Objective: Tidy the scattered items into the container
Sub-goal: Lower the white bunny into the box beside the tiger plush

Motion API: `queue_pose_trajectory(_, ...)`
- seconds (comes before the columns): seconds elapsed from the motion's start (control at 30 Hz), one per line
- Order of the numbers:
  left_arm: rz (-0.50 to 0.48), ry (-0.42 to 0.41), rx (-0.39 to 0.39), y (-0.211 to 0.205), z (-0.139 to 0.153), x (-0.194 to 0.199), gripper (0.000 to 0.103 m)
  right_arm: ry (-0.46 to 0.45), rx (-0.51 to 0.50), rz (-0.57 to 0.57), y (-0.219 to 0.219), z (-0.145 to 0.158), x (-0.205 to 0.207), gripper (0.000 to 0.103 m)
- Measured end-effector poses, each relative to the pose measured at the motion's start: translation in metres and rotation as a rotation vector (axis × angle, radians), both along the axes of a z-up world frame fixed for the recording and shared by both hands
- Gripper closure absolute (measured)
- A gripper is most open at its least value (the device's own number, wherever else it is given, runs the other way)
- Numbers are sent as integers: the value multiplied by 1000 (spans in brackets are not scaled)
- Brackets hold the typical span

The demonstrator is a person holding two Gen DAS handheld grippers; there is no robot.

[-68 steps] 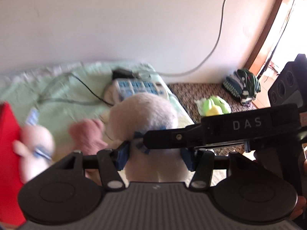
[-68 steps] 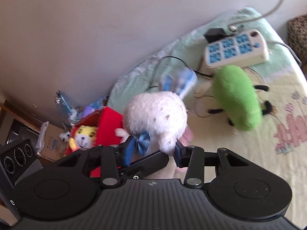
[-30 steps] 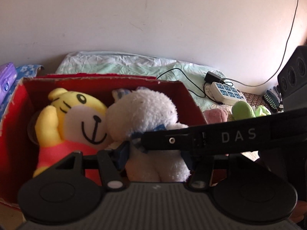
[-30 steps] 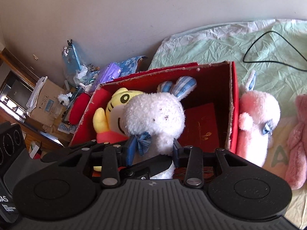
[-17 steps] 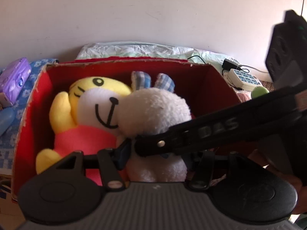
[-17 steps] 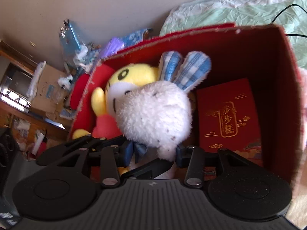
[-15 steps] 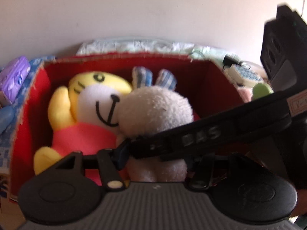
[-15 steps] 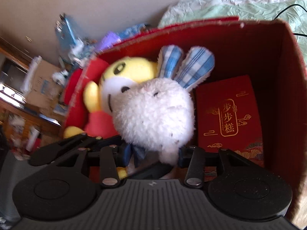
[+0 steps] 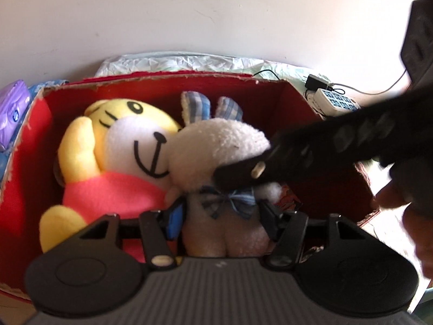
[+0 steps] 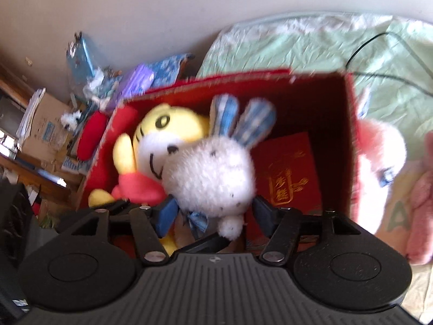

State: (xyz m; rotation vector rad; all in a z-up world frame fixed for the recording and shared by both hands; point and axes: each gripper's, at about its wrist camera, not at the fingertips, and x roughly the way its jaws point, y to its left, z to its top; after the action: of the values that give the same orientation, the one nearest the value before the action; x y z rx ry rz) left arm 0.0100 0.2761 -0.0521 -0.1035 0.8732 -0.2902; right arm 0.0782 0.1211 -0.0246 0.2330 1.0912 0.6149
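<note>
A white bunny (image 9: 216, 140) with blue checked ears lies in the red box (image 9: 162, 77), leaning on a yellow tiger plush (image 9: 121, 146). My left gripper (image 9: 222, 214) has its pads against the bunny's body below the bow, and its jaws are opening. In the right wrist view my right gripper (image 10: 213, 211) flanks the bunny's head (image 10: 211, 173); its jaws are opening and the right pad stands off the fur. The right gripper's blurred black finger (image 9: 297, 151) crosses the bunny's neck in the left wrist view.
A flat red packet (image 10: 286, 173) lies on the floor of the red box (image 10: 243, 77). Two pink plush toys (image 10: 379, 162) (image 10: 425, 189) lie outside its right wall on the green sheet. A power strip (image 9: 335, 103) and cable sit beyond. Purple pack (image 10: 140, 81) and clutter lie left.
The right gripper's jaws have spread off the bunny's head and it has drawn back from the box. The bunny has sunk lower beside the tiger. The left gripper has hardly moved.
</note>
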Motion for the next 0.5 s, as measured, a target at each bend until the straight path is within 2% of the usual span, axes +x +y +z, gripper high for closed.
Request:
queue_pose_trajectory(0.13, 6, 10, -3, -3, 1, 0, 43, -53, -21, -50, -5, 13, 0, 51)
queue_pose_trajectory(0.2, 9, 17, -3, -6, 1, 2, 45, -39, -30, -40, 1, 10, 5, 60)
queue_pose_trajectory(0.5, 28, 57, 70, -23, -2, 18, 43, -17, -72, -62, 5, -5, 20, 61)
